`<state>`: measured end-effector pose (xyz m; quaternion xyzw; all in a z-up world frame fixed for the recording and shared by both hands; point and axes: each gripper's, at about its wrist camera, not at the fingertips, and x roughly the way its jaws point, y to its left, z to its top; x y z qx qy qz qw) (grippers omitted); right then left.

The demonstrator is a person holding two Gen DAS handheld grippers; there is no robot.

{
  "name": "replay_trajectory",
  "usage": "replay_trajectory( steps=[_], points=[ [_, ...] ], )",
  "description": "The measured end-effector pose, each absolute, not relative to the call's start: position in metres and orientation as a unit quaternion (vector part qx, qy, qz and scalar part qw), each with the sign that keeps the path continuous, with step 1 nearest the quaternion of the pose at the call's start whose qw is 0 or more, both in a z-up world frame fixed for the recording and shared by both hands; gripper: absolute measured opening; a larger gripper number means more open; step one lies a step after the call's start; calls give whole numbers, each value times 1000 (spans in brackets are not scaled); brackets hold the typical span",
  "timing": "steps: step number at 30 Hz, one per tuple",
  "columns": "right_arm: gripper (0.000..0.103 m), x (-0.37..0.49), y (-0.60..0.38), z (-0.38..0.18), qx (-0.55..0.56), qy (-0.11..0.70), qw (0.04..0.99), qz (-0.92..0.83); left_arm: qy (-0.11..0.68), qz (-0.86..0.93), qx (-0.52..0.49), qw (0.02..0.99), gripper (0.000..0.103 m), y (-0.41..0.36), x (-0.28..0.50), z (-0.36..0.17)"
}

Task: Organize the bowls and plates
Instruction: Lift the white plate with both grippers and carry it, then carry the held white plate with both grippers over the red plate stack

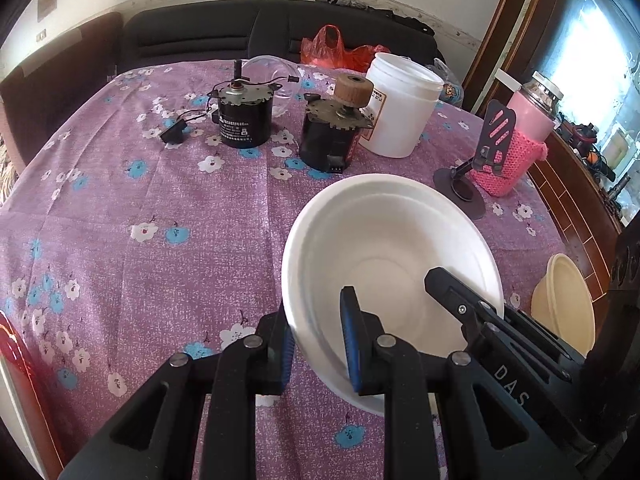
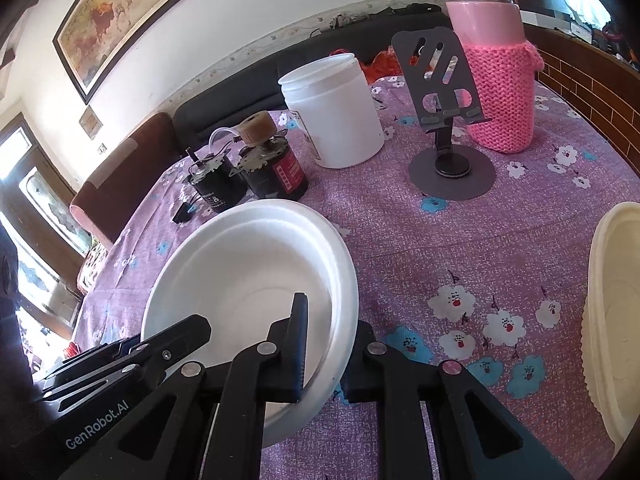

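Observation:
A white foam bowl [image 1: 392, 240] hangs tilted over the purple flowered tablecloth [image 1: 160, 208], held by both grippers. My left gripper [image 1: 318, 344] is shut on the bowl's near left rim, one blue pad inside and one outside. In the left wrist view the right gripper's fingers [image 1: 460, 300] reach in over the right rim. In the right wrist view my right gripper [image 2: 332, 356] is shut on the rim of the same bowl [image 2: 248, 264], and the left gripper's fingers [image 2: 172, 340] show at its left. A cream bowl [image 1: 564, 304] [image 2: 612, 320] sits on the table to the right.
Behind the bowl stand two black motors [image 1: 240, 120] [image 1: 332, 136], a white plastic tub [image 1: 396, 108], a dark phone stand [image 1: 476, 168] and a pink bottle in a knitted sleeve [image 1: 516, 144]. A red bag [image 1: 332, 48] and a dark sofa lie beyond the table's far edge.

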<state>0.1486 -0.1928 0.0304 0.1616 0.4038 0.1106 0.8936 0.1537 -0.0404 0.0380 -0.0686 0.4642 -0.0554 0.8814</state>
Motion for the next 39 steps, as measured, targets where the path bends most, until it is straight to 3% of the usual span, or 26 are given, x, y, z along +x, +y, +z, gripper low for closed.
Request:
replay_trajectory(
  steps=[39],
  points=[
    [14,113,-146,65,108,358,912,170,415,-13,-33,909,20,-12,88,83]
  ],
)
